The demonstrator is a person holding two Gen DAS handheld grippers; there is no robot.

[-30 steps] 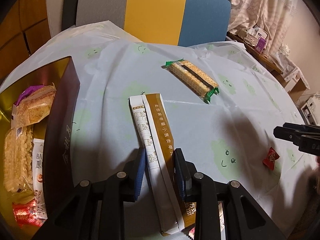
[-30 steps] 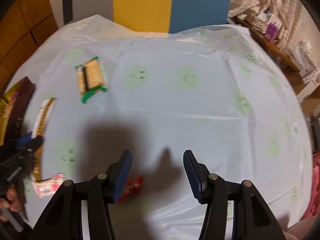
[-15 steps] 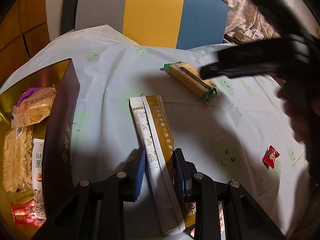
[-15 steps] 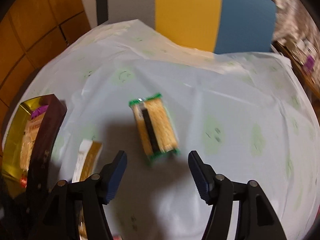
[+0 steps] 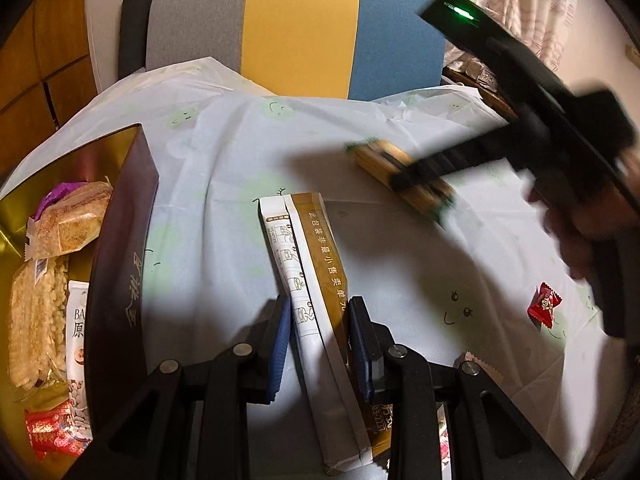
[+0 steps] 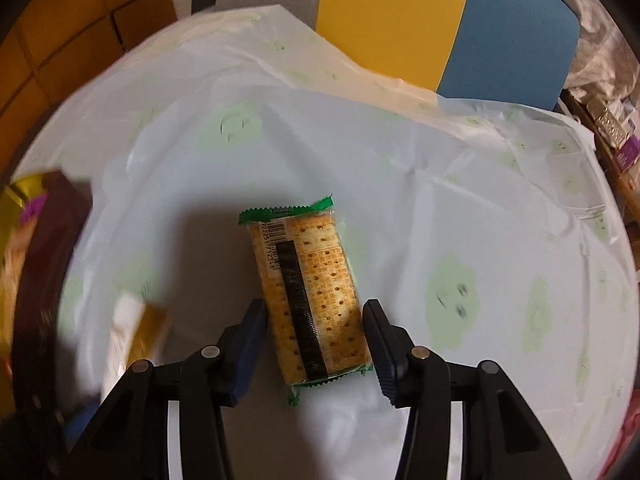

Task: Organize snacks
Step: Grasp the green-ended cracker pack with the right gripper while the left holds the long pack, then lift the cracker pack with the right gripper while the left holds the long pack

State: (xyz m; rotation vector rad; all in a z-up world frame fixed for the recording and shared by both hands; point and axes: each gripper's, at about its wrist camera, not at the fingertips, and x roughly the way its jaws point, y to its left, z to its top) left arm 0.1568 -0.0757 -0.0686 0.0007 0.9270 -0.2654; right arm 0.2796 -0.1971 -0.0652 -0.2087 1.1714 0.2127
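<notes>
Your left gripper is clamped narrow on the long white-and-gold packet, which lies flat on the pale tablecloth just beside the dark box already full of snacks. Over on the right, your right gripper straddles the green-edged cracker pack; its jaws have just been closing, and the pads sit right against the wrapper's sides, though a firm squeeze I can't confirm. A red candy waits apart, near your right hand.
</notes>
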